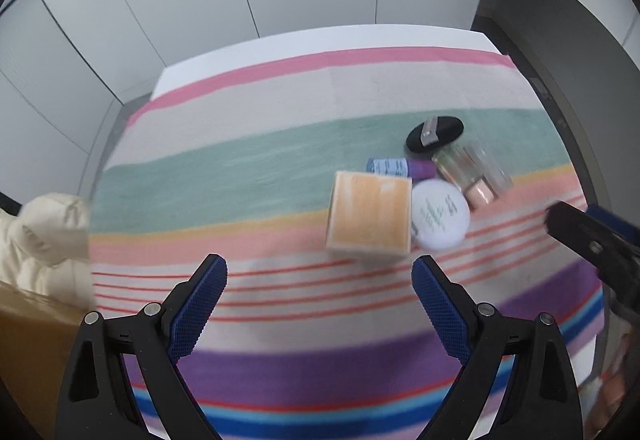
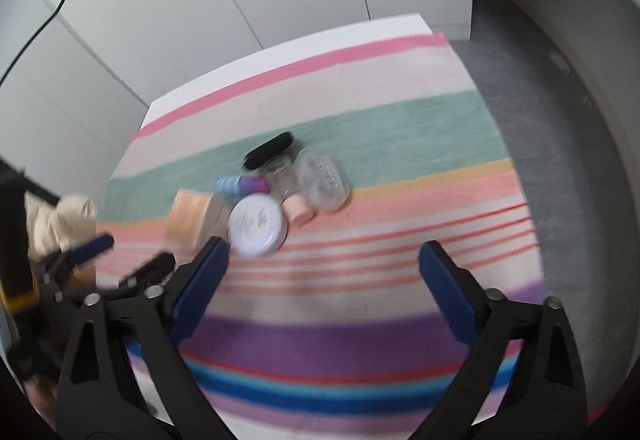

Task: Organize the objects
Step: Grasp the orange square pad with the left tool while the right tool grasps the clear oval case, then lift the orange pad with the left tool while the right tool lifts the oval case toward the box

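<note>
Right wrist view, clear oval case (image 2: 323,177) unhidden (left view blocks it), both claws (image 1: 319,282) (image 2: 323,267) apart, empty.

Two handheld grippers, alike in build. Left gripper (image 1: 319,268): matte black plastic frame forking into two angular arms, each with a long triangular cut-out. Round silver screw heads (image 1: 91,318) at the pivots, two per arm. Fingers (image 1: 198,306) faced with dark blue pads, finely cross-hatched, tapering to blunt tips beyond the black backing. Right gripper (image 2: 323,252): same black forked frame, same triangular openings, same silver screw heads (image 2: 493,295) beside the blue pads. Blue textured fingers (image 2: 448,298) likewise. Left of the right gripper's frame, a strip of yellow (image 2: 18,298) on a dark upright part, blurred.
</note>
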Motion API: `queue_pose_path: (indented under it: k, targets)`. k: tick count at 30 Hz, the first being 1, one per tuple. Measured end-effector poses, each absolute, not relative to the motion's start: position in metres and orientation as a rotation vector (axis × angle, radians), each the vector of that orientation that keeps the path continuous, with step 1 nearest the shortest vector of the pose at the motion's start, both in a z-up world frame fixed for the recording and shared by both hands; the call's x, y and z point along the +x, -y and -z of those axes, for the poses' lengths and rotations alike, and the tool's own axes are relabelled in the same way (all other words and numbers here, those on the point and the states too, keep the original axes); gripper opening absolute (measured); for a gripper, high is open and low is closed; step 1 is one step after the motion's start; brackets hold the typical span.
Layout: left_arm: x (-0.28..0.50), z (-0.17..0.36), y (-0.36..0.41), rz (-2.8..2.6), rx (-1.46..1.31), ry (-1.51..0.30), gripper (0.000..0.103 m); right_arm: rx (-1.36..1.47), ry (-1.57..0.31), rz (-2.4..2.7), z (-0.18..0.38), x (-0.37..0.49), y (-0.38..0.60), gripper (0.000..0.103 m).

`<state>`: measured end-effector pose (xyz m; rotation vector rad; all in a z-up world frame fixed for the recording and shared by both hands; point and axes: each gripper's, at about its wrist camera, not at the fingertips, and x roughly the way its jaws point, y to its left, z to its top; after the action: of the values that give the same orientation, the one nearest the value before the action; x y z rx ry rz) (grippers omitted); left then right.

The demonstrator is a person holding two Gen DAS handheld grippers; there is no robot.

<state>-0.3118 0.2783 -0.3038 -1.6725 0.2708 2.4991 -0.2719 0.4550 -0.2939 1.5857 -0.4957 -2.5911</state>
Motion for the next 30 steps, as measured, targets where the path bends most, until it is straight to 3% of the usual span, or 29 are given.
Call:
queue_pose_path:
  k: [3, 10, 12, 15, 20, 22, 30]
  targets:
    - [-0.328, 0.315, -0.283, -2.51, -1.697, -0.24, 0.095, 1.577, 0.513, 2.601, 0.312, -0.292, -0.457, 0.095]
    - [-0.346, 0.327, -0.299, -2.526, -1.667, -0.289, 0.093, 1.6, 0.489, 2.613, 0.338, -0.322, -0.451, 0.073]
    - [-0.349, 0.336, -0.298, -2.507, -1.691, -0.279, 0.087, 1.572, 0.462, 2.624, 0.339, -0.321, -0.446, 0.07]
    - [-0.354, 0.349, -0.29, -2.466, -1.748, -0.206, 0.074, 1.555, 0.388, 2.647, 0.336, -0.321, -0.44, 0.047]
    - [-0.353, 0.354, -0.275, -2.469, -1.769, -0.091, 0.066, 1.592, 0.179, 2.641, 0.341, -0.324, -0.421, 0.046]
    - [-0.352, 0.353, -0.275, -2.488, -1.746, -0.113, 0.053, 1.586, 0.084, 2.662, 0.342, -0.321, -0.412, 0.041]
    - [-0.35, 0.352, -0.274, -2.497, -1.715, -0.169, 0.052, 1.582, 0.075, 2.679, 0.347, -0.321, -0.413, 0.04]
